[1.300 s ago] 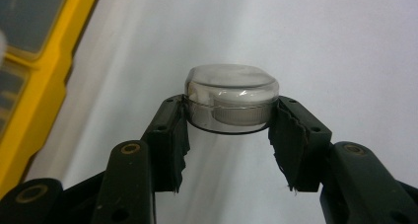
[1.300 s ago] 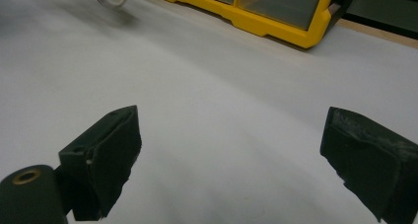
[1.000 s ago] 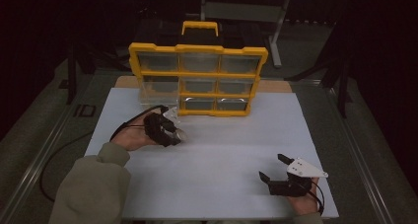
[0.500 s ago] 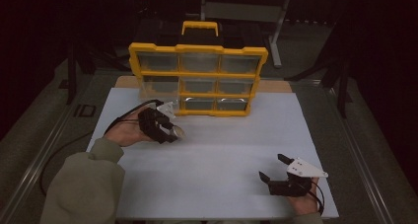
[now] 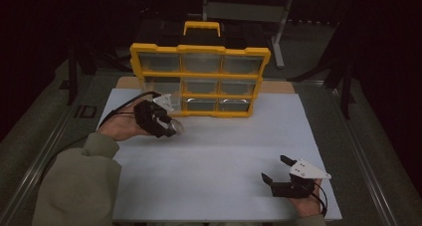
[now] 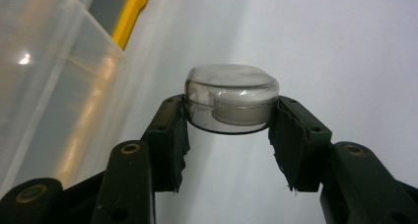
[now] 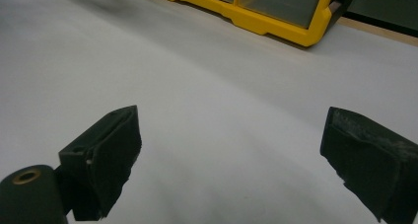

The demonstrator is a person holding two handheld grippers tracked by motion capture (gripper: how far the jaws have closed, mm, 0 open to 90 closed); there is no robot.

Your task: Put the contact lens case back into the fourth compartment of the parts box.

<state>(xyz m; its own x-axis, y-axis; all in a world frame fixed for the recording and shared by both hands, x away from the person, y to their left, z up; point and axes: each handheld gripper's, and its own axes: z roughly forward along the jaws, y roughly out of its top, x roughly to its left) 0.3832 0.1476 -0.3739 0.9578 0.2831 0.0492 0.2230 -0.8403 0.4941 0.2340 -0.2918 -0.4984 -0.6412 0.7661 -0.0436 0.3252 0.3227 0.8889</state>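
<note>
A yellow organizer case [image 5: 200, 79] with clear compartment fronts stands upright at the back of the white table sheet [image 5: 219, 156]. My left gripper [image 5: 171, 126] hovers just in front of its lower left corner, shut on a small clear plastic bin [image 6: 230, 98] pinched between both pads. The case's clear front and yellow edge [image 6: 129, 14] lie to the left in the left gripper view. My right gripper [image 5: 274, 170] rests near the front right of the sheet, jaws wide open with nothing between them [image 7: 231, 150].
The case's yellow bottom corner [image 7: 296, 31] lies ahead of the right gripper. A black cable [image 5: 122, 109] trails from the left gripper. Metal table rails [image 5: 45, 151] run along both sides, and a dark frame stands behind the case.
The left hand has risen and drawn slightly toward the left with the clear bin held in its jaws. The right gripper has stayed where it was.
</note>
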